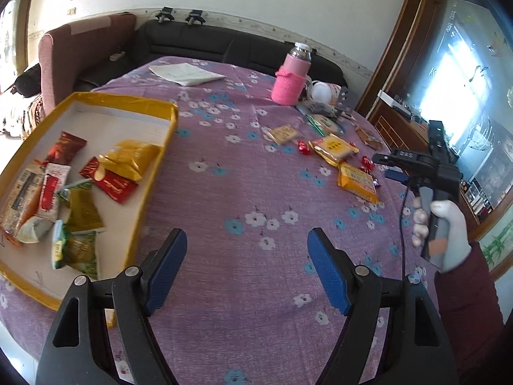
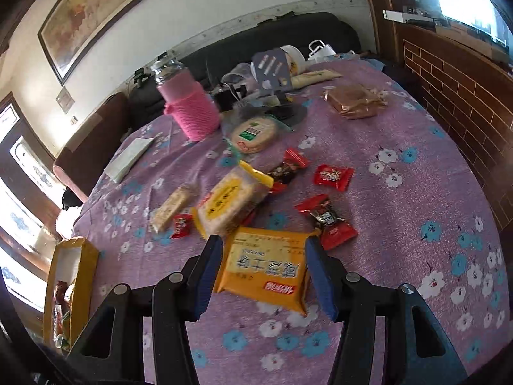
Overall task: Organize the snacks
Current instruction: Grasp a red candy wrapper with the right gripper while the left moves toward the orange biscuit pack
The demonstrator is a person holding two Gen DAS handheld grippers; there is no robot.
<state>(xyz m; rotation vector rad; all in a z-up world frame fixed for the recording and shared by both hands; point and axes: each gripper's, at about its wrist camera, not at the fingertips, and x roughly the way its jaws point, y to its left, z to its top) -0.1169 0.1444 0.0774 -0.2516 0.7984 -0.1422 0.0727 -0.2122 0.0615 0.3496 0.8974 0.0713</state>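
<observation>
Worktop cloth (image 1: 243,166): purple, printed with white and blue flowers.
Tray (image 1: 174,118): yellow rim, white floor.
Flask sleeve (image 1: 290,81): pink knit.
Biscuit pack (image 2: 266,268): orange-yellow, red logo, dark lettering.
Sweets (image 2: 333,175): red wrappers.
Claw pads (image 1: 165,272): blue on black arms.
Glove (image 1: 452,234): white.
Sleeve (image 1: 468,301): maroon.
Sofa (image 1: 224,45): black.

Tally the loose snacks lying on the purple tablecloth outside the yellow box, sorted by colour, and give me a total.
Red-wrapped candies: 4
Yellow packets: 2
Pale clear packet: 1
Green-labelled round packet: 1
Brown packet: 1
Total: 9
</observation>
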